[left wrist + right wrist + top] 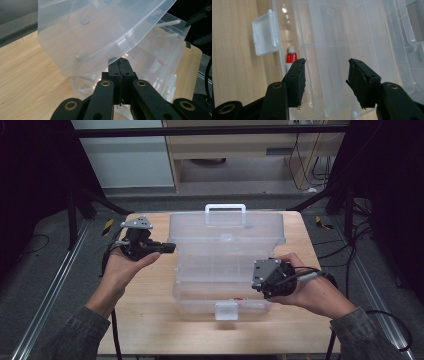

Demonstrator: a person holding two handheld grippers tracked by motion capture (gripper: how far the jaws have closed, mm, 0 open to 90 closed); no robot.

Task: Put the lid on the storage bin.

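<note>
A clear plastic box (200,285) stands in the middle of the wooden table (150,320), its lid (227,227) raised toward the far side. A red and white tube (291,57) lies inside by the front wall, near the white latch (264,35). My left gripper (172,247) is shut on nothing, held level beside the box's left side, its tips (121,62) close under the tilted lid (95,32). My right gripper (260,282) hovers over the box's right front part. It (325,67) is open, pointing down into the box, with nothing pressed between the pads.
The lid carries a carry handle (225,209) at its far edge. Bare table lies left and right of the box. Beyond the table are a grey floor, dark frame legs (90,200) and cables (320,165).
</note>
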